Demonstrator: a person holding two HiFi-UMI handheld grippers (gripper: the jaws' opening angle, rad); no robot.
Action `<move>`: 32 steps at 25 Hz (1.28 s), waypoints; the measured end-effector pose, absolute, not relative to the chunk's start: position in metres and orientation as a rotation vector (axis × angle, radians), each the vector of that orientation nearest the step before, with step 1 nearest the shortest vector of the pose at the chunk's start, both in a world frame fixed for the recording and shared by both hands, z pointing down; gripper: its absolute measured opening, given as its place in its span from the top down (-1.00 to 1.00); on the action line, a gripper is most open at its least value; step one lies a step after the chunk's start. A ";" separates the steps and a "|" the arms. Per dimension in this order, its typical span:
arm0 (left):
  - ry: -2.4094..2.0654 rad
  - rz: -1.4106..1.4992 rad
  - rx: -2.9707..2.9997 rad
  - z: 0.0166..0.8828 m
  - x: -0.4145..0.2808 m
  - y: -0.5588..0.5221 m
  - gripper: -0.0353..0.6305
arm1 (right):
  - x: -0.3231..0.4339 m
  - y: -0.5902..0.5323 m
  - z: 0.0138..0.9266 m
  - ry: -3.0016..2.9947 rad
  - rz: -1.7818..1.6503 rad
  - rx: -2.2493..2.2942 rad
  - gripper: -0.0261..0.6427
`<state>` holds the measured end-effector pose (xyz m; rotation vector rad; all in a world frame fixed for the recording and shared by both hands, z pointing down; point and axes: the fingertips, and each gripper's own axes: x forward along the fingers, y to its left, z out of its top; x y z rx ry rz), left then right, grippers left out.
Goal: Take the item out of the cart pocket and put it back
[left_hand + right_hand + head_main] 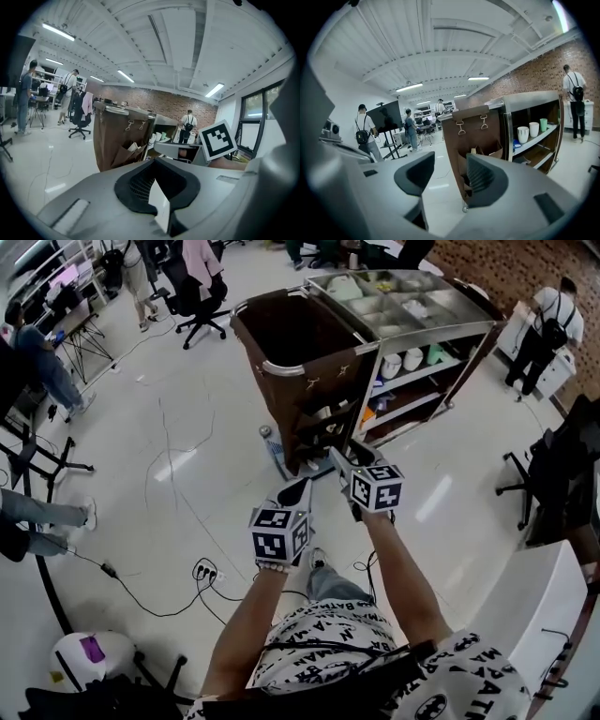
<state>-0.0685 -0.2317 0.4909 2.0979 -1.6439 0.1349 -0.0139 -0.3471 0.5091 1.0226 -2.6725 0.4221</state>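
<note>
- The left hand-held gripper [157,163] has its jaws together on a thin white item [158,204]. The item stands flat between the black pads.
- I cannot tell exactly what the white item is. It looks like a card or a folded paper.
- The white item is outside the cart, in the air near the brown bag [305,381], and it touches no pocket.
- The right hand-held gripper [450,176] has its jaws well apart. Between them there is nothing, only the floor [436,206] and the lower part of the brown bag behind.
- Both hand-held grippers are close together in front of the person who holds them, and both point toward the cart [469,329].
- The brown bag hangs on the end of the cart from two metal clips. On its front is a pocket [123,154], and something light sticks out from the top of it.
- On a shelf [536,138] of the cart stand three cups [523,134], two white and one green.
- The top of the cart is a metal tray with several compartments.
- A person [548,324] with a backpack stands behind the cart, near the brick wall.
- Some cables [202,570] lie on the floor to the left of the holder.
</note>
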 end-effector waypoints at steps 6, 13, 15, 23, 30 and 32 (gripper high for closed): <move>-1.643 0.154 2.025 0.515 -0.077 -0.292 0.89 | -0.039 -0.416 0.539 -2.625 0.455 0.966 0.25; -1.651 0.157 1.958 0.537 -0.088 -0.340 0.89 | -0.061 -0.463 0.576 -2.574 0.494 0.891 0.25; -1.654 0.155 1.943 0.542 -0.090 -0.350 0.89 | -0.065 -0.472 0.585 -2.562 0.499 0.873 0.26; -1.667 0.155 1.884 0.559 -0.100 -0.366 0.89 | -0.082 -0.493 0.609 -2.484 0.403 0.813 0.34; -1.683 0.147 1.854 0.564 -0.104 -0.365 0.89 | -0.088 -0.498 0.620 -2.445 0.350 0.812 0.56; -1.687 0.145 1.847 0.565 -0.106 -0.363 0.89 | -0.088 -0.498 0.620 -2.446 0.353 0.812 0.59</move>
